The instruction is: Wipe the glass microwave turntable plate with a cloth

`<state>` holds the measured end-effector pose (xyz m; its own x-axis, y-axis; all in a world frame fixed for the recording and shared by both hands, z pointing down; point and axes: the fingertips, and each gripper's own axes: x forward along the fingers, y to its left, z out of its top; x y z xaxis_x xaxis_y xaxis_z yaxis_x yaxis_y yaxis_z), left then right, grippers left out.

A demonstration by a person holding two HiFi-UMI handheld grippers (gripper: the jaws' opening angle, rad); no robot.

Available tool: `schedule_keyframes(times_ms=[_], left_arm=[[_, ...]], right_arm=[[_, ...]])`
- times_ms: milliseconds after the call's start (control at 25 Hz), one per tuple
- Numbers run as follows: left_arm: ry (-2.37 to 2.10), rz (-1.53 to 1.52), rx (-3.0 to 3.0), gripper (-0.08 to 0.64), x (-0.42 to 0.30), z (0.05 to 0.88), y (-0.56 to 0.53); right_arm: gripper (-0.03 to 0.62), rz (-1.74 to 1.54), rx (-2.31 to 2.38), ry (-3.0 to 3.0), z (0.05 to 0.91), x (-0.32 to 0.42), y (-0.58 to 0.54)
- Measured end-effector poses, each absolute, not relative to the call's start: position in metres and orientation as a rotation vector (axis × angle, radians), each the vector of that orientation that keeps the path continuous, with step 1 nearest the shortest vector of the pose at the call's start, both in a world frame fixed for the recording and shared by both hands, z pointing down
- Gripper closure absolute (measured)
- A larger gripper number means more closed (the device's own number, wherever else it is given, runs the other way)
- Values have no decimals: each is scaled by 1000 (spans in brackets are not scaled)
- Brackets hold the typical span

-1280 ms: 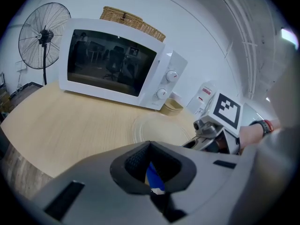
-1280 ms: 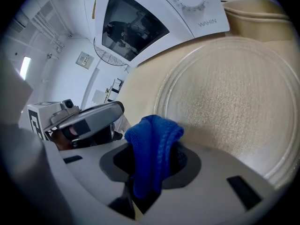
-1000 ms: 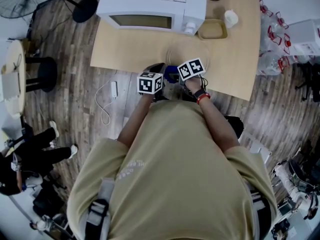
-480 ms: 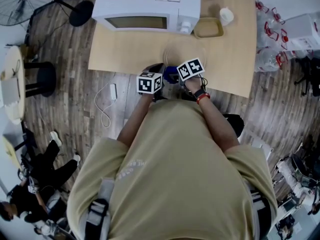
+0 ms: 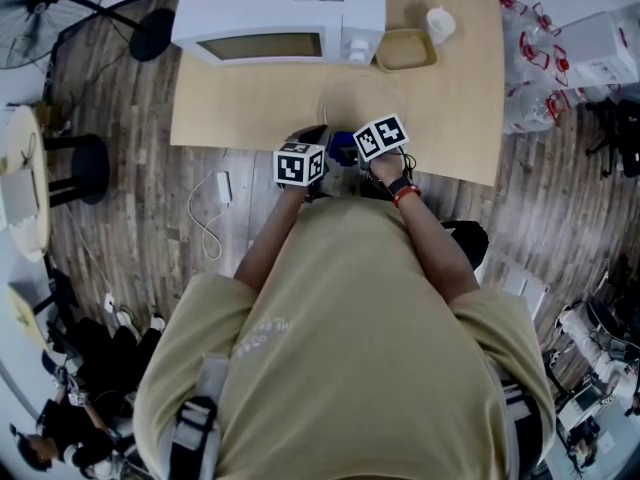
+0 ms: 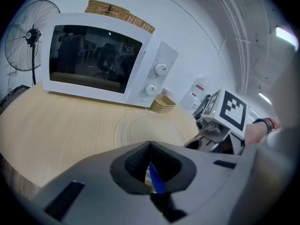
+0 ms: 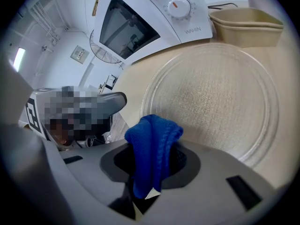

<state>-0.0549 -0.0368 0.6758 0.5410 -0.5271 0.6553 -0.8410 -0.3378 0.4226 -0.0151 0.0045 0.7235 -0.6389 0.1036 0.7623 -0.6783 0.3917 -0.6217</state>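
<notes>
The glass turntable plate [image 5: 352, 103] lies flat on the wooden table, in front of the microwave. In the right gripper view the plate [image 7: 211, 93] fills the space just beyond my jaws. My right gripper [image 7: 157, 154] is shut on a folded blue cloth [image 7: 151, 139], which sticks up over the jaws at the plate's near rim. My left gripper [image 6: 150, 148] is shut with a thin blue strip [image 6: 157, 179] pinched between its pads, apparently cloth. The plate [image 6: 150, 128] lies right ahead of it. In the head view both grippers sit side by side at the table's front edge, with blue cloth [image 5: 342, 148] between them.
A white microwave [image 5: 280, 18] stands at the back of the table with its door shut and a wicker basket [image 6: 117, 14] on top. Stacked beige containers [image 7: 248, 25] and a white cup [image 5: 437, 23] sit to its right. A stool [image 5: 75, 158] and a fan [image 6: 28, 41] stand to the left.
The head view has shifted, so the table and microwave sit further left in it. Both grippers hold the same places and grips. A person at the lower left has moved.
</notes>
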Motion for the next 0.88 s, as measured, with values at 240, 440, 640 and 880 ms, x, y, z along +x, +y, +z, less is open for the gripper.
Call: schedule_keyframes(times_ms=[240, 440, 640, 880], left_arm=[[-1075, 534, 2042, 541, -42, 675, -36], [-1051, 542, 2056, 541, -32, 675, -37], [-1025, 549, 2064, 541, -20, 678, -37], [-992, 544, 2081, 541, -2, 679, -40]], right_arm=[[465, 1315, 517, -1897, 723, -3, 7], [465, 1291, 526, -1893, 722, 6, 8], [465, 1276, 542, -1883, 722, 18, 10], [465, 1265, 563, -1874, 722, 34, 11]])
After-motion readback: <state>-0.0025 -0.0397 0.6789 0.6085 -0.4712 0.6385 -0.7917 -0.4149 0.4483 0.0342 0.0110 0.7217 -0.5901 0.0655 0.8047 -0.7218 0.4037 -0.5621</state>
